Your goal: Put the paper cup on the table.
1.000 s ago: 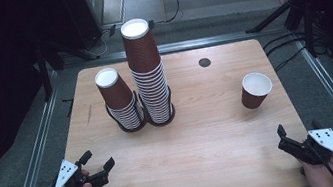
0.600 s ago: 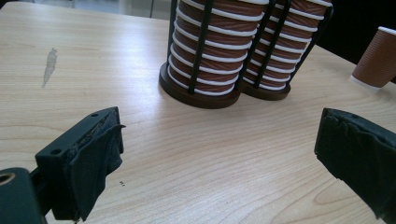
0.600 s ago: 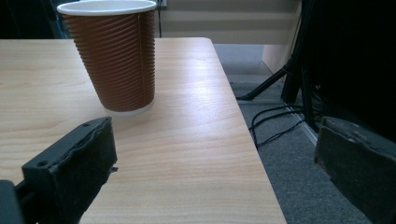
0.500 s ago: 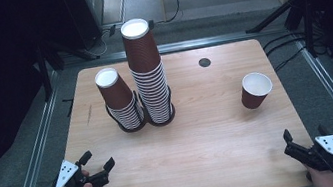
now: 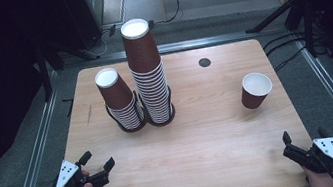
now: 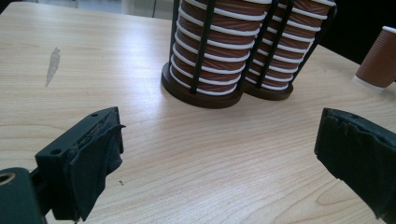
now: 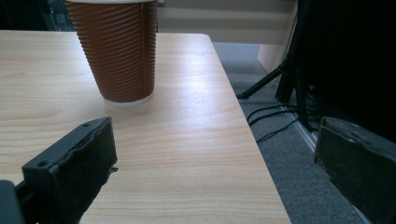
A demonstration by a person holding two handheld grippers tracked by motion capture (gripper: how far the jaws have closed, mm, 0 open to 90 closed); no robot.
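Two stacks of ribbed brown paper cups stood side by side toward the far left of the wooden table (image 5: 201, 133), each seated in a dark ringed holder with thin black uprights; the taller stack (image 5: 147, 71) rose well above the shorter stack (image 5: 121, 100) on its left, and both showed white interiors at the top and white rims banding their sides. A single cup (image 5: 255, 90) of the same kind stood upright on its own toward the right edge, well apart from the stacks. A small dark round disc (image 5: 204, 62) was set in the tabletop near the far edge. The left gripper (image 5: 98, 164) hovered at the near left corner, its jaws spread wide and holding nothing, pointed toward the stacks in the left gripper view. The right gripper (image 5: 304, 135) sat at the near right corner, jaws likewise parted wide and empty, with the single cup ahead of it in the right gripper view, one jaw over the table and the other out past its edge above grey carpet (image 7: 289, 182).
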